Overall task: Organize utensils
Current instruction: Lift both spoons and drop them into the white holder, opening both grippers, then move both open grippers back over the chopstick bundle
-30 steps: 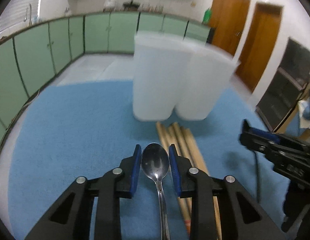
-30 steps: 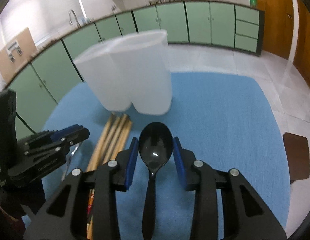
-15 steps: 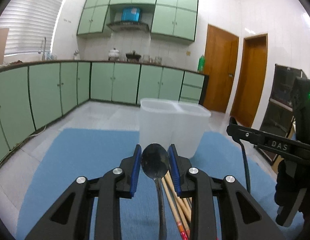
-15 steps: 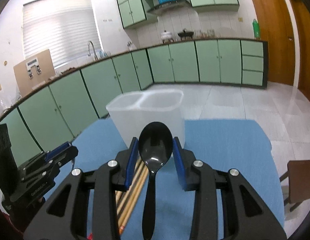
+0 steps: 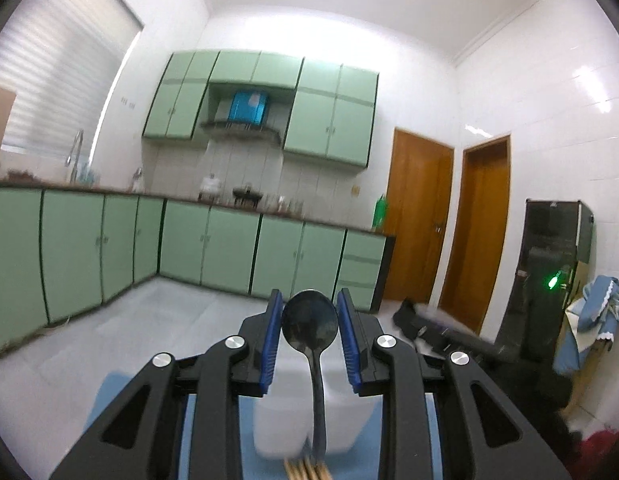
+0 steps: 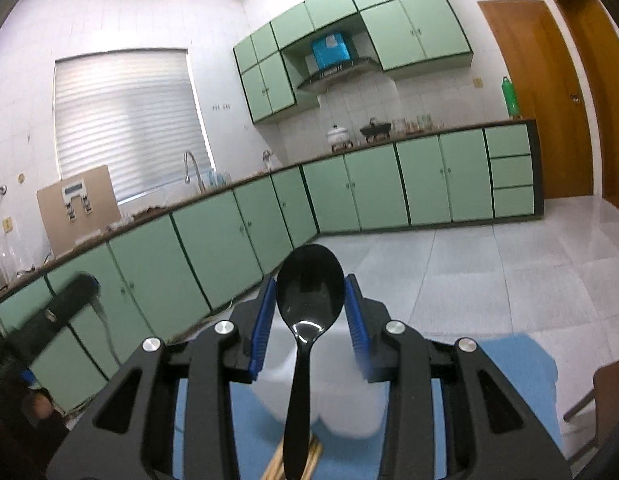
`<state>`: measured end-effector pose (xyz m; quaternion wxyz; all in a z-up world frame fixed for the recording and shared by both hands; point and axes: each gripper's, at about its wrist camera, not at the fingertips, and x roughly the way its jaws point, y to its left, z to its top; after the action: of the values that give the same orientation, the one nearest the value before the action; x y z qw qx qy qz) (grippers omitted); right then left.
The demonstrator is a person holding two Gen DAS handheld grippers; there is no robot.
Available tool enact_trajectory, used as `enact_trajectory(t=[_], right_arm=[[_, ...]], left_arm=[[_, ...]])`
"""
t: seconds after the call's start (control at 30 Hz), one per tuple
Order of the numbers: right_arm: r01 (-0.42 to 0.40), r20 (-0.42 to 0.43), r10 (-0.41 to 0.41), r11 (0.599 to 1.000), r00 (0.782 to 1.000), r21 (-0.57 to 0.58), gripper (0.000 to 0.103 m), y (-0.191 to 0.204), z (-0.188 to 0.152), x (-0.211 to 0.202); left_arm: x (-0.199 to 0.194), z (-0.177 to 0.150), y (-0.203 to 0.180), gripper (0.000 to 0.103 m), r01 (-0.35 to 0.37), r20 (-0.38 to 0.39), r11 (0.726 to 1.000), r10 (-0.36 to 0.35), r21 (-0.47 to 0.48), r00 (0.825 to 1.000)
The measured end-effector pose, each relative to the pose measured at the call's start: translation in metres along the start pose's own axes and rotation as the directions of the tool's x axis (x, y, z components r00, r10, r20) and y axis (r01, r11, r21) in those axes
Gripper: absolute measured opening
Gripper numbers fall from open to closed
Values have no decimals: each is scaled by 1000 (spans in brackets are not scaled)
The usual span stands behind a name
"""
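Your left gripper is up high and level, jaws narrowed onto a metal spoon, bowl pinched between the blue pads. Below it sits the white two-cell container on the blue mat, wooden chopsticks just in front. Your right gripper grips a black plastic spoon the same way, over the container.
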<state>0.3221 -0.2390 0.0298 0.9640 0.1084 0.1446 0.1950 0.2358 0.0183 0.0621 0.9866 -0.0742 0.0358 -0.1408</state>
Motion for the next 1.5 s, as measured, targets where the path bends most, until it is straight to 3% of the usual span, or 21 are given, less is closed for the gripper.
enact_trajectory(t=[0.23,0.43,0.57,0.83,1.07,1.17,1.23,1.3,1.37,1.5], right_arm=[[74,38,-75,997,996,8,33,-18,19,46],[131,-4,-131,991,991,14,33,-36,4,80],[118,-46,-119,993,992,-8,34,-36,-10,86],[128,-78,-125,991,989,27,42,-38,-17,61],[152,-142,-144,988,979,43,66,-29,-28,3],[151,-209,-139,987,968,44,75,-23,-51,-27],[149,-261,-135,988,956,36,76,-18,-70,-44],[148,-322,-130,988,938,32,77,-12,-93,-58],[153,-373,-132,988,919,28,77,-4,-112,-67],[164,-454,-145,986,879,3,78,10,-156,-86]], left_arm=[[61,20,-4,28,7,10,999,-7,53,1000],[106,-6,7,28,-7,-84,999,11,42,996],[119,-28,14,28,-13,-153,999,18,33,988],[104,-29,20,37,-29,-177,999,32,18,984],[51,-26,12,56,-58,-225,998,60,19,972],[24,-40,9,62,-80,-292,997,81,17,953],[8,-55,7,65,-84,-358,996,83,14,930],[-4,-74,6,67,-92,-427,996,85,5,900],[-17,-98,5,68,-92,-508,996,81,3,858],[-41,-138,3,70,-127,-585,992,118,26,802]])
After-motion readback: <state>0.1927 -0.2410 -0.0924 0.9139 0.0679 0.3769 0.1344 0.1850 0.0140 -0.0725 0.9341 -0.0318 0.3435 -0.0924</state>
